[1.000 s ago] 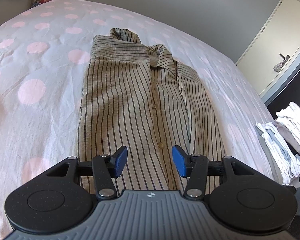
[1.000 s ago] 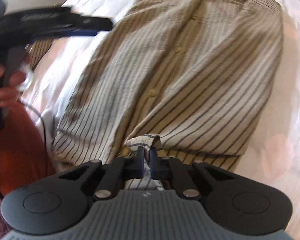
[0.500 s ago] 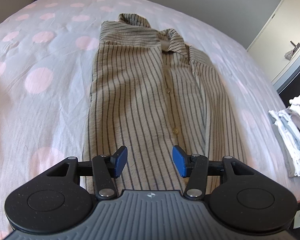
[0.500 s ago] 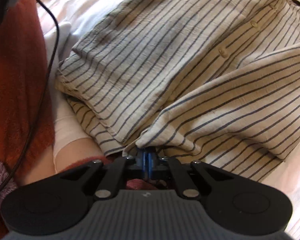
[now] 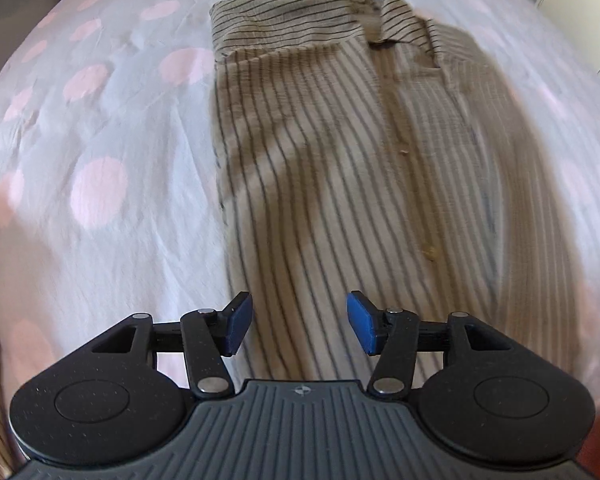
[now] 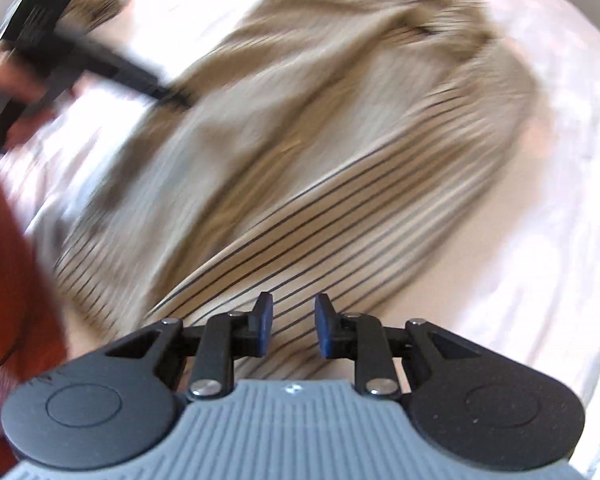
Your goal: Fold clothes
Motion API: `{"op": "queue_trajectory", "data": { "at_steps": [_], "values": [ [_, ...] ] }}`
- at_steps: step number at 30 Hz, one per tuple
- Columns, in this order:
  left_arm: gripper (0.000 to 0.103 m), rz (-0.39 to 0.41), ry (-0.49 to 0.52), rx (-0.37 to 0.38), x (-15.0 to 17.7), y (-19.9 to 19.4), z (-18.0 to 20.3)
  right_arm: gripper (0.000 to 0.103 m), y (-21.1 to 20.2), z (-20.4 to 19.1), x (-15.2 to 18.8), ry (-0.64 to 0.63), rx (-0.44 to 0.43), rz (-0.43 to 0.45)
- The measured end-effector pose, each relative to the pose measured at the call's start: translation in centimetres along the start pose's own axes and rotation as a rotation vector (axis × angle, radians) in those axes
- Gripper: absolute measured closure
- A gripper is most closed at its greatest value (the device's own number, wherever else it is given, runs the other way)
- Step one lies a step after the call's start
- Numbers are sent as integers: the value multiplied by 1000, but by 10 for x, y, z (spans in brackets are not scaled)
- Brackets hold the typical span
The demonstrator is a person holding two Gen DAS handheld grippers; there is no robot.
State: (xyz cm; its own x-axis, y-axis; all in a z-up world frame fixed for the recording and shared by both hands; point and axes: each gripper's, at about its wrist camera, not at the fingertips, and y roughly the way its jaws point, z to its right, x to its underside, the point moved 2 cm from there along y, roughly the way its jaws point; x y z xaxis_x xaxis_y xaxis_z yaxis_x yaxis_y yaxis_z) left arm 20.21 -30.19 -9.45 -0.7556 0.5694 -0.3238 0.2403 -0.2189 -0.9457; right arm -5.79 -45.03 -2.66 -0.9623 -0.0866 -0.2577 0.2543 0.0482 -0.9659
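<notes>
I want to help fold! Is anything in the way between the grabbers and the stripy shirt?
Nothing visible is. The left gripper and right gripper are both open with only the shirt in front of them, lying flat on the bed.

Crinkled matt woven shirt [image 5: 340, 168], smooth cotton bedsheet [image 5: 100, 120], matt black plastic left gripper [image 5: 298, 326]

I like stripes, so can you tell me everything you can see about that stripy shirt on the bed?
The shirt is beige with thin dark stripes, in crinkly, light-looking cloth. It has a collar at the far end and small buttons down the middle. It lies flat on the spotty bedsheet, front up, with its sides folded in. Both grippers are open above it, holding nothing.
</notes>
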Motion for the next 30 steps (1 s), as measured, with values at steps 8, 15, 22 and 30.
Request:
{"op": "queue_trajectory", "data": {
  "at_steps": [8, 15, 22, 30],
  "values": [
    [52, -70, 26, -93, -31, 33, -13, 64, 16, 102, -96, 208, 92, 66],
    [52, -56, 35, -95, -36, 42, -19, 61, 47, 174, -188, 337, 142, 138],
    [52, -34, -24, -24, -43, 48, -33, 57, 104, 208, -250, 414, 214, 146],
    [52, -37, -23, 6, -47, 56, -35, 59, 153, 218, -262, 508, 238, 117]
  ]
}}
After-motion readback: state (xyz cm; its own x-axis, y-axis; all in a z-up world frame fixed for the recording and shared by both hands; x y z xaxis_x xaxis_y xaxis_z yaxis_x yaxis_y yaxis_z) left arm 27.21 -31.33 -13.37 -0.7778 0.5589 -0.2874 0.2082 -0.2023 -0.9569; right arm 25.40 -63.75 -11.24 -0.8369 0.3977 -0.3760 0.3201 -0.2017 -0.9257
